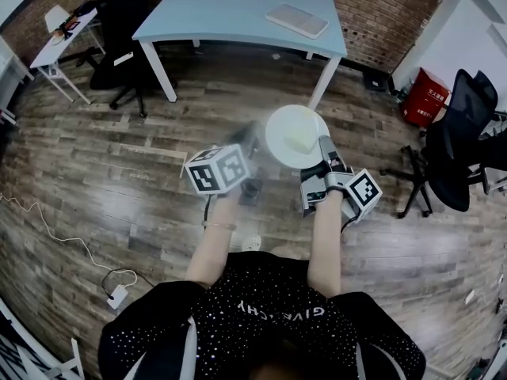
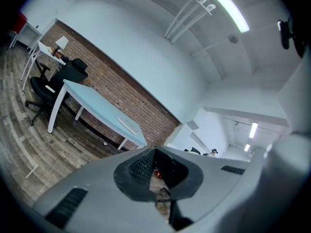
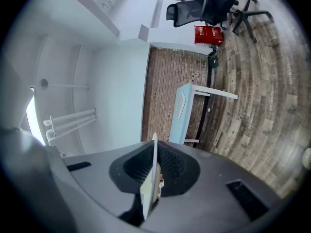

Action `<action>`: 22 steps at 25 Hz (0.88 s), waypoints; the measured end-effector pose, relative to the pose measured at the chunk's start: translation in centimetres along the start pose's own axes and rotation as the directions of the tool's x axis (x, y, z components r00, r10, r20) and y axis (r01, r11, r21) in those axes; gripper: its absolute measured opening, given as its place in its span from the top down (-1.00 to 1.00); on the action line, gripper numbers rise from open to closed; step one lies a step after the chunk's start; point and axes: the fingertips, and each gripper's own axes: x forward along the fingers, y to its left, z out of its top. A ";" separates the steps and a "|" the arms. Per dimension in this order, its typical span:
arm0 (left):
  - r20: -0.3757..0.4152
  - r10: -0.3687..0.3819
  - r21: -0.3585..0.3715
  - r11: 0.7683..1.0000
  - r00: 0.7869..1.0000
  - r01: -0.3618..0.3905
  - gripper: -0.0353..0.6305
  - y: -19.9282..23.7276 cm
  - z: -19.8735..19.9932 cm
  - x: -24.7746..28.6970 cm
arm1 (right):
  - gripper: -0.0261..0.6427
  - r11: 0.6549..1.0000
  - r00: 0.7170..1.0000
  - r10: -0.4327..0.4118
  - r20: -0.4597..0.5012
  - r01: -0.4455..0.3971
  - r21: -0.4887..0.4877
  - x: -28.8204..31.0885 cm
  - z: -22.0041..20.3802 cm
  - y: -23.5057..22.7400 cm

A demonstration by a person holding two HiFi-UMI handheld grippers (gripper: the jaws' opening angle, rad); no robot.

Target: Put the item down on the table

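Holding white plate (image 1: 277, 133) rim between clenched right fingers (image 3: 136, 171), left fingers (image 2: 141, 166) slightly parted, empty

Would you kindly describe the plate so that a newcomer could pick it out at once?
Before the light blue table, over the wood floor, the person holds out two grippers. The right gripper is shut on the rim of a white plate bearing a pale block; unlike the flat white slab on the table, it is round and held in the air.
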 end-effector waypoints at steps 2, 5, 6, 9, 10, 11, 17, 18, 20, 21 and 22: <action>0.001 0.004 -0.005 1.000 1.000 -0.004 0.86 0.1 -0.5 0.0 | 0.84 1.000 1.000 -0.005 -0.007 0.006 0.007 -0.3 0.1 -0.6; 0.003 0.007 0.000 1.000 1.000 -0.007 0.86 0.1 -1.8 -0.7 | 0.84 1.000 1.000 -0.003 -0.010 0.003 0.014 -1.4 -0.1 -1.6; 0.004 0.007 -0.002 1.000 1.000 -0.007 0.86 0.2 -2.1 -0.8 | 0.84 1.000 1.000 -0.001 -0.010 0.001 0.014 -1.7 -0.1 -1.8; 0.011 0.015 -0.016 1.000 1.000 -0.015 0.86 0.9 -1.7 -0.4 | 0.84 0.999 1.000 0.003 -0.014 -0.002 0.032 -0.7 0.1 -2.1; 0.012 0.020 -0.017 1.000 1.000 -0.019 0.86 1.3 -1.4 -0.2 | 0.84 0.999 1.000 -0.001 -0.014 0.002 0.038 -0.2 0.3 -2.2; 0.013 0.022 -0.018 1.000 1.000 -0.022 0.86 1.6 -1.2 0.0 | 0.84 0.999 1.000 -0.006 -0.013 0.006 0.039 0.2 0.4 -2.4; 0.043 0.035 -0.026 0.999 0.998 -0.034 0.86 3.4 -1.4 0.6 | 0.84 0.999 1.000 0.011 -0.011 -0.011 0.038 1.7 1.3 -3.8; 0.047 0.038 -0.025 0.999 0.998 -0.037 0.86 3.7 -1.1 1.1 | 0.84 0.999 1.000 0.013 -0.013 -0.013 0.039 2.4 1.5 -3.8; 0.054 0.042 -0.025 0.999 0.998 -0.041 0.86 4.4 0.2 3.1 | 0.84 0.999 1.000 0.012 -0.019 -0.011 0.038 5.0 2.4 -3.7; 0.059 0.046 -0.026 0.999 0.997 -0.044 0.86 4.9 1.1 4.3 | 0.84 0.999 1.000 0.012 -0.025 -0.011 0.038 6.6 3.0 -3.5; 0.065 0.051 -0.027 0.998 0.997 -0.049 0.86 5.3 2.0 5.6 | 0.84 0.999 0.999 0.013 -0.033 -0.012 0.037 8.3 3.5 -3.4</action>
